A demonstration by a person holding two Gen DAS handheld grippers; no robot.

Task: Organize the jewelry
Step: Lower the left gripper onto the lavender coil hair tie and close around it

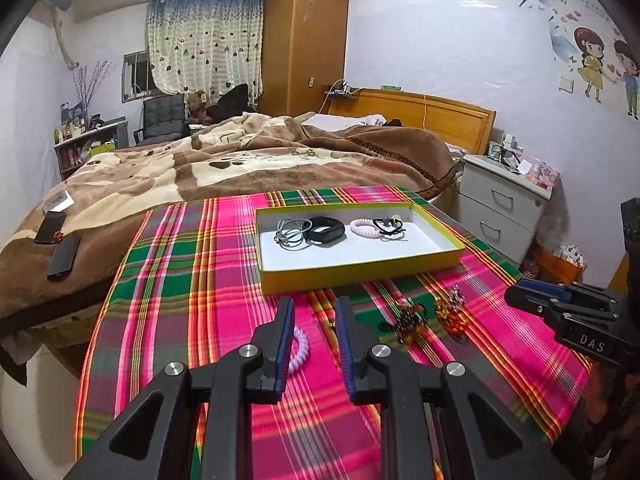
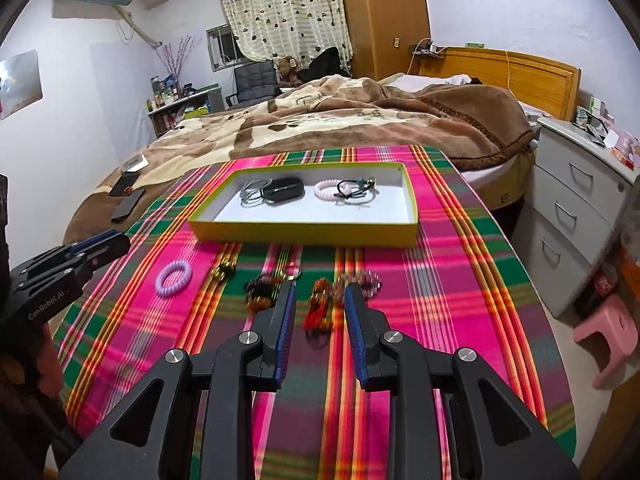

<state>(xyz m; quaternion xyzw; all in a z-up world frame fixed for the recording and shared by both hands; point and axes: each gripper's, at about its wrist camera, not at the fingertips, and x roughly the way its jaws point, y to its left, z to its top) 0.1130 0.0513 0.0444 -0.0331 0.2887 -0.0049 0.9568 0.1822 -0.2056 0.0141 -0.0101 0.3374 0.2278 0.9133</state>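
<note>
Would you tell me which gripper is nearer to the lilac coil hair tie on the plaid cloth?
Left. The left gripper hovers just beside the lilac coil hair tie; the right gripper sits farther right, over the beaded pieces.

lilac coil bracelet [image 1: 299,350] half hidden behind finger, beaded trinkets [image 2: 320,312] blurred

I see a shallow yellow-green tray [image 2: 304,232] with a white floor, lying flat. Inside it, from left to right, lie a grey cord loop [image 2: 251,194], a black band [image 2: 285,191], a pink spiral hair tie [image 2: 325,190] and a black elastic with a bead [image 2: 358,190]. In front of the tray, on the cloth, a lilac spiral hair tie [image 2: 174,278] lies flat at the left, with beaded keychains [image 2: 320,304] to its right.
</note>
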